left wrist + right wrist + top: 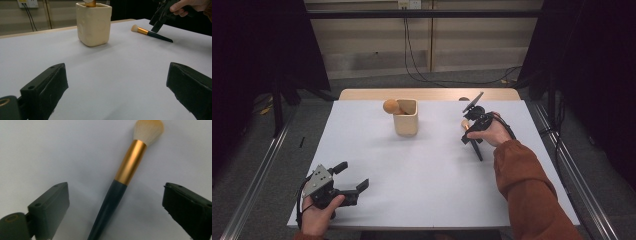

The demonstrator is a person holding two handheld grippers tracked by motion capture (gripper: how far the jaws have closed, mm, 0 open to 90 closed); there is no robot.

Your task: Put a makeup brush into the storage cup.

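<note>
A makeup brush [125, 177] lies flat on the white desk [422, 170], to the right of a cream cup [93, 23] that holds another brush. The right gripper [472, 131] hovers directly above it, jaws apart on either side of the dark handle without touching it. The left gripper [351, 179] rests near the desk's front left corner, jaws wide apart on nothing.

We find no readable text, labels, brands, numbers or signs on anything here, near or far.
</note>
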